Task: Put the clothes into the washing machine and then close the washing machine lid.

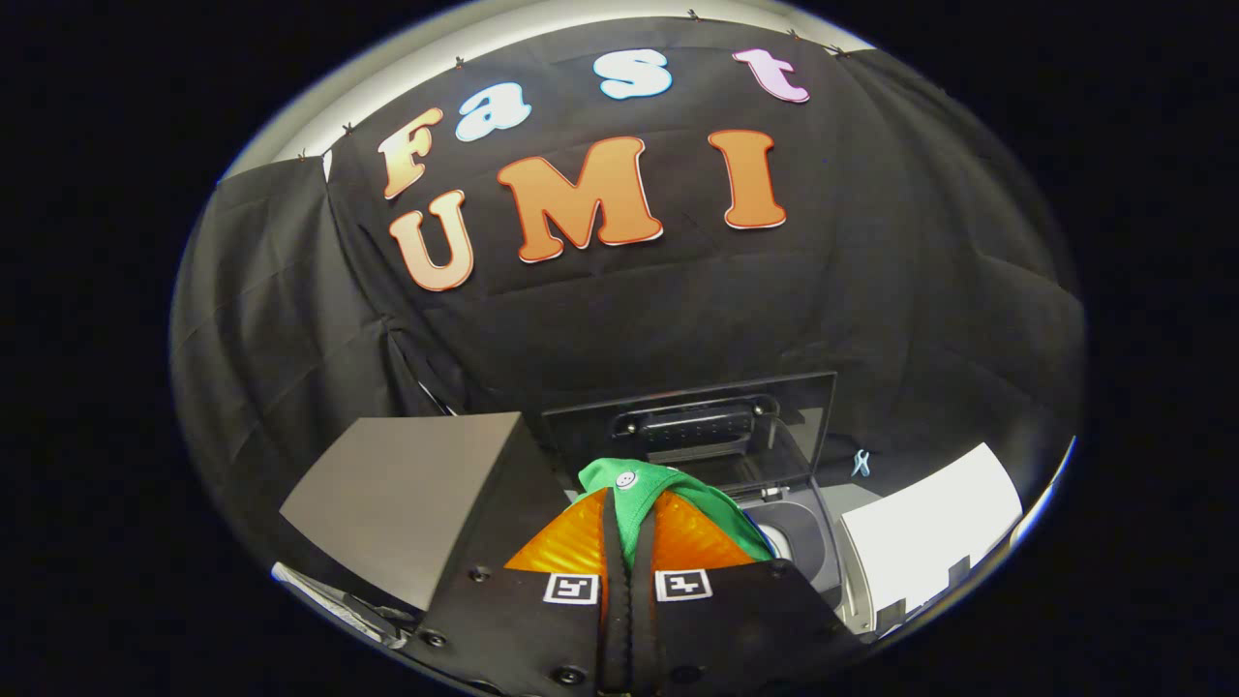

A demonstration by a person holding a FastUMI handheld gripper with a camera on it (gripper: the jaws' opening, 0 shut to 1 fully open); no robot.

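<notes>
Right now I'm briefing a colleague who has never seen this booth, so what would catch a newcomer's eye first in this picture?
First, the bright green garment with a white button, pinched between the orange fingers of the tongs and bulging just ahead of them. Beyond it the washing machine stands with its clear lid raised upright and the drum opening showing just past the cloth. Beside the machine stands a grey box.

Green garment (pixel 647 492) soft matt cloth with a white plastic-looking button, pinched between gripper (pixel 629 542) fingers (pixel 571 542) of glossy ribbed orange plastic, washing machine (pixel 808 542) smooth grey plastic, lid (pixel 716 426) glossy dark see-through panel, grey box (pixel 407 494) matt and smooth
</notes>
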